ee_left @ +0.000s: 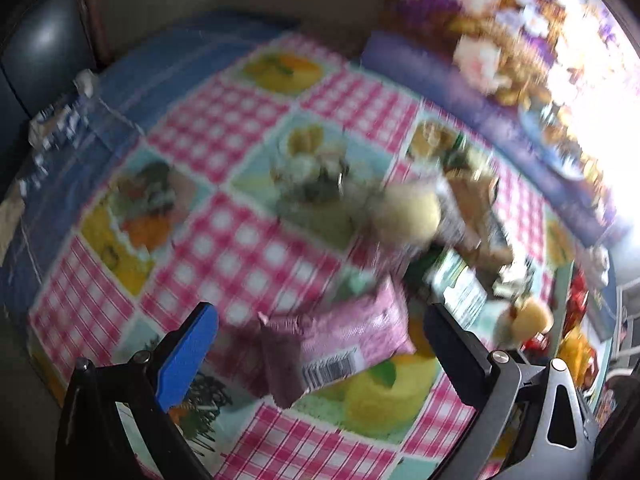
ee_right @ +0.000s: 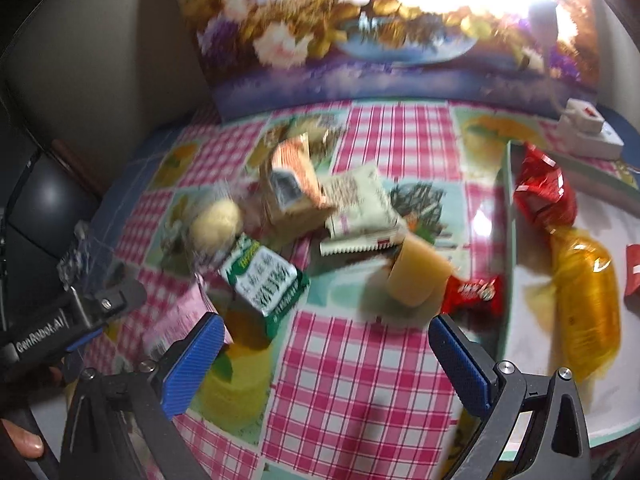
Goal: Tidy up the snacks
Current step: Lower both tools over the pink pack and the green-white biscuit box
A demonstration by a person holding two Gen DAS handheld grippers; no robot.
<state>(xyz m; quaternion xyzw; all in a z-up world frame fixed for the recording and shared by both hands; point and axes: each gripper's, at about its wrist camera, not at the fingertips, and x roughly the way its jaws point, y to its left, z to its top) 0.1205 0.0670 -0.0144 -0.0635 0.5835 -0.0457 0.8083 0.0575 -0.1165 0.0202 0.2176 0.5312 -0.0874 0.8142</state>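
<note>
A pile of snack packets lies on the pink checked tablecloth [ee_right: 360, 380]. My left gripper [ee_left: 320, 340] is open, its fingers wide on either side of a pink packet [ee_left: 348, 336] with a barcode; nothing grips it. My right gripper [ee_right: 326, 360] is open over bare cloth. Ahead of it lie a green packet [ee_right: 266, 280], a round cream bun [ee_right: 216, 220], an orange packet [ee_right: 296, 176], a white packet [ee_right: 360, 204], a tan cake piece [ee_right: 418, 276] and a small red packet [ee_right: 476, 294]. A tray [ee_right: 510, 240] on the right holds a red packet [ee_right: 544, 190] and an orange packet [ee_right: 588, 304].
A flower picture [ee_right: 380, 28] leans at the table's back. A white box [ee_right: 588, 128] sits at the back right. The left gripper's body [ee_right: 60, 320] and a person's fingers [ee_right: 24, 440] show at the left of the right wrist view. Both views are motion blurred.
</note>
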